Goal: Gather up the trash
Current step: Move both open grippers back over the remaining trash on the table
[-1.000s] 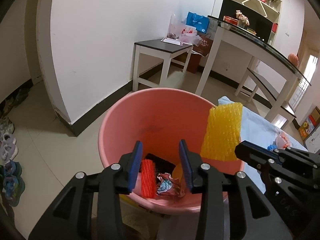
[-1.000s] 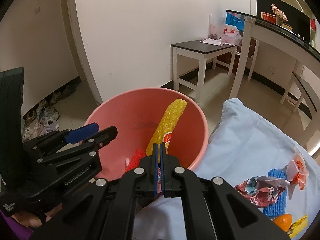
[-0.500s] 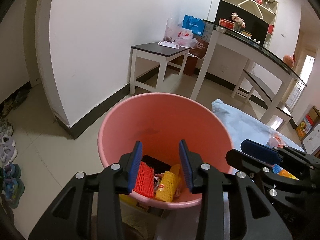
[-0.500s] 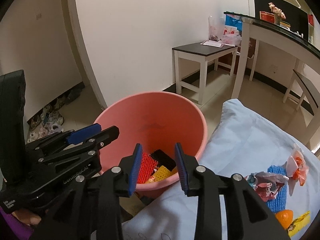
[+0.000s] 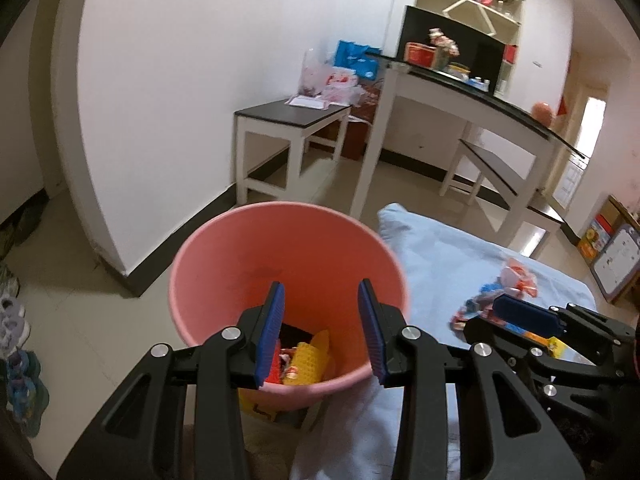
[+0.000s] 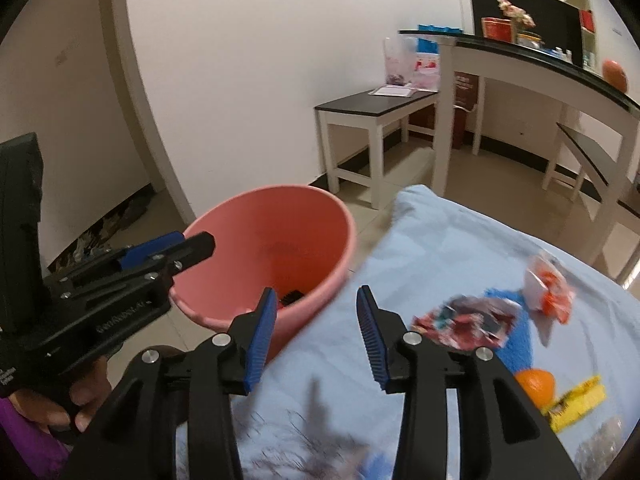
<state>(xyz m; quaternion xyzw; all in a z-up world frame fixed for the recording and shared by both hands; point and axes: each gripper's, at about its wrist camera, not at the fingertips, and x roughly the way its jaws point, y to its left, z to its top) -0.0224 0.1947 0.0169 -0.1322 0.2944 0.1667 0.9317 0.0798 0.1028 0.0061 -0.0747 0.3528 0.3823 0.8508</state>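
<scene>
A pink plastic bucket (image 5: 224, 280) stands on a pale tiled floor (image 5: 80, 308), right beside a surface draped in a light blue cloth (image 6: 420, 248). Inside the bucket lie pieces of trash: a yellow foam net (image 5: 306, 362), something red just left of it, and a black item (image 5: 294, 332) behind them.

The left gripper (image 5: 322, 334) hovers over the near rim of the bucket, its blue-padded jaws standing apart with nothing between them. A hand (image 6: 48, 404) holds its black handle, above a purple sleeve.

The right gripper (image 6: 316, 338) is to the right of the bucket, over the edge of the blue cloth. Its jaws have just been opening and now stand apart, empty.

More trash lies on the cloth, well to the right of the bucket: a crumpled colourful wrapper (image 6: 464, 320) on top of a blue foam net (image 6: 516, 344), a white and orange wrapper (image 6: 548, 288) just behind, an orange (image 6: 536, 386) and a yellow packet (image 6: 576, 402) nearer the camera. This part is blurred.

Behind, against a white wall, stand a small bench (image 5: 292, 120) and a taller dark-topped table (image 5: 480, 96).
</scene>
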